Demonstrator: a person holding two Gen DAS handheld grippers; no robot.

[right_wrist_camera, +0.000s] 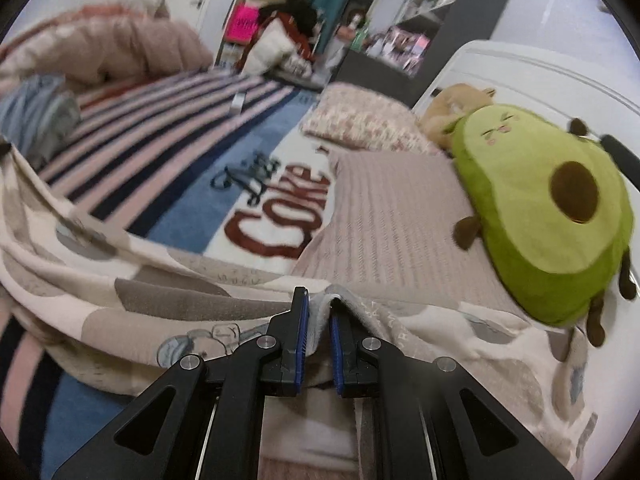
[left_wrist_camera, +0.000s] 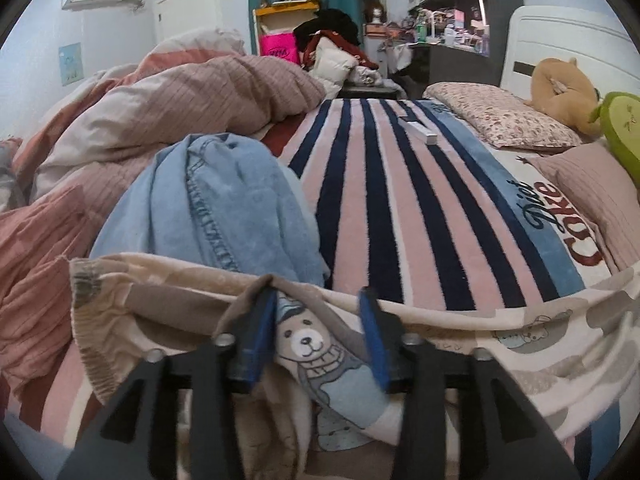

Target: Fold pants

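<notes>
Lying across the striped bed (left_wrist_camera: 400,208): bear pants (left_wrist_camera: 312,344), loose between the half-open left tongs (left_wrist_camera: 320,320), pinched tight at the edge by the right tongs (right_wrist_camera: 319,316).

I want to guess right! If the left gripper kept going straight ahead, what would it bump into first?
Probably the bear-print pants lying between the left gripper's open fingers. Past their edge comes the striped blanket, with the denim garment just left.

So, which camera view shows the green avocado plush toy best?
The right wrist view. There the green avocado plush toy lies almost whole, with its closed-eye face, brown pit and small brown limbs visible, though somewhat blurred. The left wrist view shows only a cropped green part of it at the right edge.
</notes>
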